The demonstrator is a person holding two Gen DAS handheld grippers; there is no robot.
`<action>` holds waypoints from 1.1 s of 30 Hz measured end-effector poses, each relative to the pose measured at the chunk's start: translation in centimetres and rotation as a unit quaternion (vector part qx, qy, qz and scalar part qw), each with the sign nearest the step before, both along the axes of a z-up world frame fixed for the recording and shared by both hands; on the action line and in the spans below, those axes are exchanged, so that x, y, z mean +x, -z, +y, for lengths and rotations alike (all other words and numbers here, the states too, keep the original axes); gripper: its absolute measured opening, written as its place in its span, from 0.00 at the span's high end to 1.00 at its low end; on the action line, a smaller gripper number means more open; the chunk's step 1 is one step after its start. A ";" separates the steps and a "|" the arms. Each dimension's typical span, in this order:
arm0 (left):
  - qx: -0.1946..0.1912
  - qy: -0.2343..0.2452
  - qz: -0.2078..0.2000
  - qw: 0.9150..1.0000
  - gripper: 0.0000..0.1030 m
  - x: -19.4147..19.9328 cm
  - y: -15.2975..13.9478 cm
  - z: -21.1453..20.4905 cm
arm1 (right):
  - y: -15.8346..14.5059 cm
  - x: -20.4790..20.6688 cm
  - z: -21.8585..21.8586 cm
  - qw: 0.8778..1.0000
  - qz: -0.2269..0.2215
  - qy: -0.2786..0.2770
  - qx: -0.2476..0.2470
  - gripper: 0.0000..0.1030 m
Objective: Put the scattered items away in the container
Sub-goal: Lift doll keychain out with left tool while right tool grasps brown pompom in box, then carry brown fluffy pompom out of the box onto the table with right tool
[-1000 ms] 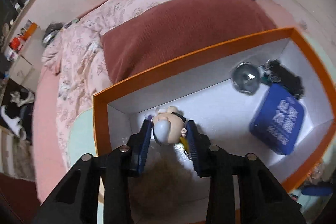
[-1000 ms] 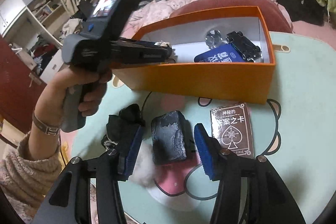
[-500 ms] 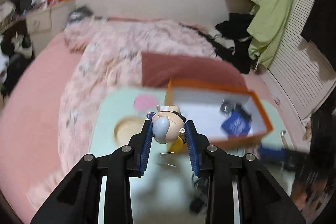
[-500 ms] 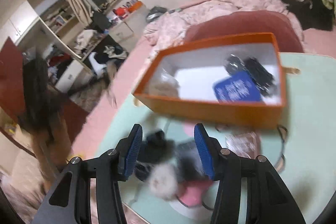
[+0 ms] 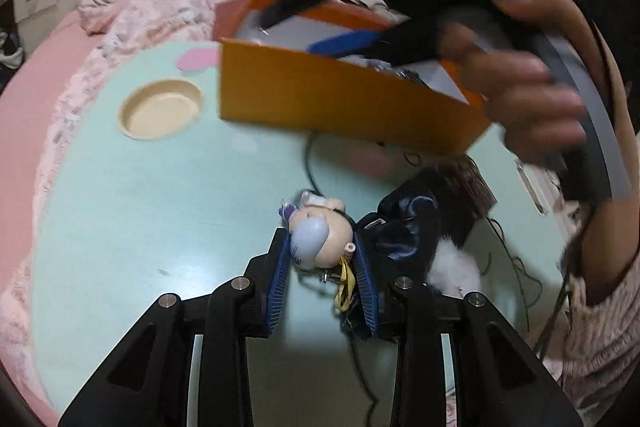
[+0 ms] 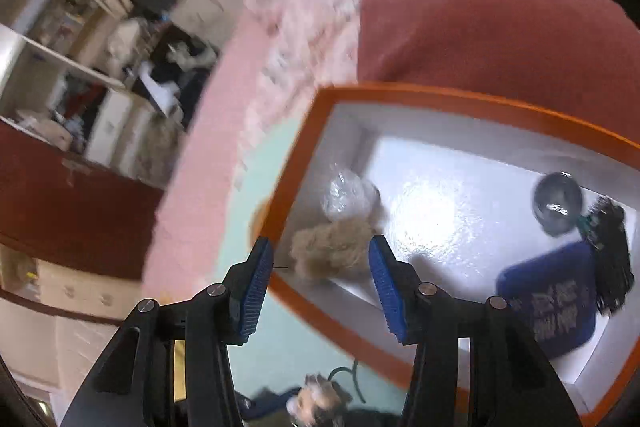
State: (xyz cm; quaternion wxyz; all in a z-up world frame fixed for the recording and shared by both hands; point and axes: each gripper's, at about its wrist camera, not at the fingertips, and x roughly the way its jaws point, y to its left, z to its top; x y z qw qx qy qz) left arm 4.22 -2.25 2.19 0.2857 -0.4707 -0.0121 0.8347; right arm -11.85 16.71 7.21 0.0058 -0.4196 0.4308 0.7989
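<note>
My left gripper (image 5: 320, 243) is shut on a small doll figure (image 5: 316, 233) with pale blue hair, just above the mint table (image 5: 160, 207). A shiny black bundle (image 5: 404, 223) and a white pompom (image 5: 456, 267) lie right beside it. The orange box (image 5: 320, 99) stands behind. My right gripper (image 6: 320, 259) hangs open and empty over the left corner of the box (image 6: 440, 97). Below it in the box lie a brown fluffy ball (image 6: 332, 255) and clear wrap (image 6: 348, 193). A blue tin (image 6: 552, 303), a round metal piece (image 6: 558, 201) and a black toy car (image 6: 612, 247) fill the right end.
A dark card pack (image 5: 468, 187) lies on the table behind the black bundle. A person's hand (image 5: 528, 107) holds the other gripper above the box. The table has a round cup recess (image 5: 160, 109) at left. A pink bed (image 5: 140, 11) surrounds the table.
My left gripper has pulled out of the box with the doll still in it and come down over the table. The right gripper left the table items and swung up over the box, empty.
</note>
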 end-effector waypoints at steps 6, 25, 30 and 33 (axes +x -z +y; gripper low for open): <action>0.005 0.006 0.005 1.000 0.55 0.4 -0.4 0.2 | 2.2 -2.2 -0.6 0.999 -0.032 -0.018 0.000 0.62; -0.153 0.067 0.087 0.982 0.71 -11.4 -8.2 3.1 | -1.2 18.2 -4.9 0.975 0.145 0.014 0.167 0.58; -0.222 0.103 0.084 0.966 0.71 -13.7 -5.8 6.2 | 1.8 19.0 -6.9 0.979 0.135 0.003 0.150 0.58; -0.239 0.098 0.076 0.963 0.71 -13.9 -4.4 7.1 | 2.4 19.2 -7.2 0.976 0.139 0.008 0.165 0.47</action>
